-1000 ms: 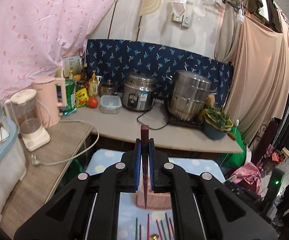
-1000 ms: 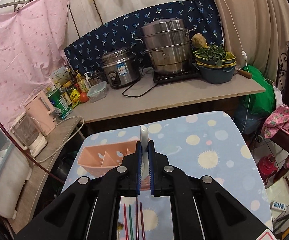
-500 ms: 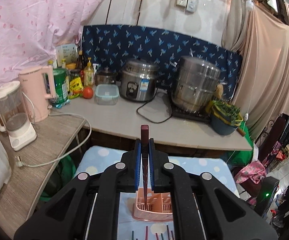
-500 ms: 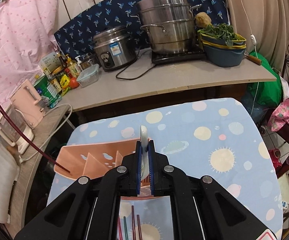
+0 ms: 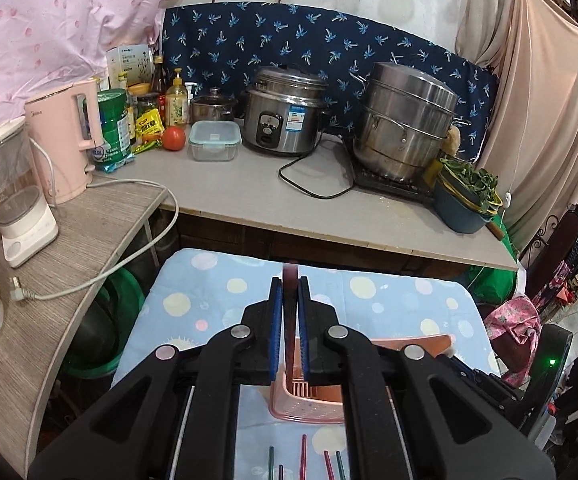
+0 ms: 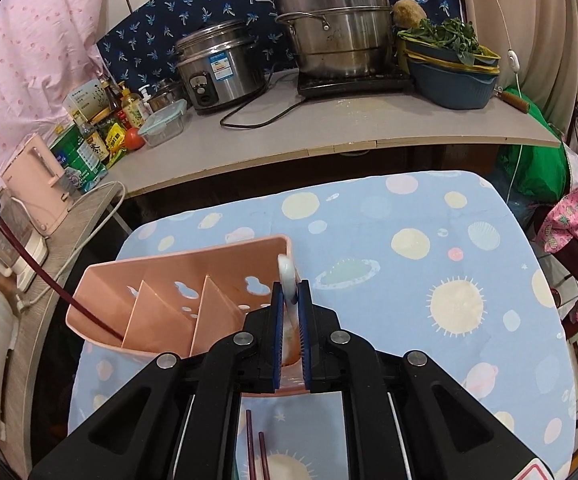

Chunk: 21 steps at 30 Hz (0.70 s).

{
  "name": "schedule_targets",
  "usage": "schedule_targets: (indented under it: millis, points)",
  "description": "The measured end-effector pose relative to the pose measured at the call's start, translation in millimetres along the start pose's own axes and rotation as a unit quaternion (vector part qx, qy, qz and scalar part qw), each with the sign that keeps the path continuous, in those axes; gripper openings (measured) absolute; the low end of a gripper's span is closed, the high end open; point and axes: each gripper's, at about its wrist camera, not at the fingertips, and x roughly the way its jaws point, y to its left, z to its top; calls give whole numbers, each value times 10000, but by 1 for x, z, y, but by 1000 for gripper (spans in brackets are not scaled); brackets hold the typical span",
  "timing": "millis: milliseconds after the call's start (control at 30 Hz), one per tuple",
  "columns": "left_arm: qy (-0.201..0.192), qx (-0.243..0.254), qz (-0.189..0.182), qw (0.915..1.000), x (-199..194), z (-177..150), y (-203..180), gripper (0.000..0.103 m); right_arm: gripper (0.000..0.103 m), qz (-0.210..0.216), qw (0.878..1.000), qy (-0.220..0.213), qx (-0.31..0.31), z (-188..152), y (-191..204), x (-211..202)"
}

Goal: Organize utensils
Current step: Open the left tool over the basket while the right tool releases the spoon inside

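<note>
A pink divided utensil holder (image 6: 177, 264) stands on the blue dotted tablecloth (image 6: 409, 240). My left gripper (image 5: 290, 280) hangs over its left end (image 5: 309, 400). Its jaws are opening around a dark red chopstick (image 5: 290, 276), which is slipping down between the pads. In the right wrist view the chopstick (image 6: 49, 280) slants into the leftmost compartment. My right gripper (image 6: 290, 282) is over the holder's right end with a white spoon (image 6: 287, 270) upright between its pads. Those jaws are starting to open too, and the spoon's lower end sits in the rightmost compartment. Several loose chopsticks (image 5: 303, 456) lie on the cloth in front.
Behind the table runs a grey counter (image 5: 249, 192) with a rice cooker (image 5: 285, 120), a steel steamer pot (image 5: 405, 120) and a blue basin of greens (image 5: 469, 196). A pink kettle (image 5: 65, 140), a blender (image 5: 9, 192) and a loose cable stand on the left shelf.
Both grippers came down and forward to the holder. The chopstick's tip went into the left compartment and the stick slid lower between the left pads. The spoon dropped into the right compartment.
</note>
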Motion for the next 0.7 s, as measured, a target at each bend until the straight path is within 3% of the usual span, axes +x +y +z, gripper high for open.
schedule_targets:
  millis: [33,100,433,600,700]
  points:
    - [9,-10,-1,10000,0,-1,1,14,13,-4,10000,-35,8,0,0,-2]
    - [-15,-39,-28,10000,-1,-2,1,34,18,52,9999,-90,38,0,0,-7]
    - [-199,-120,-61,9997,-34,-12,8,44,30,167,9990,-412,108,-10,-6,-58]
    - [-188,-64,31,9998,-59,-38,16,54,36,192,9990,-396,26,-39,-9,-86]
    - [-99,54,195,9997,-69,-65,21,55,36,223,9994,-265,50,-66,-13,-96]
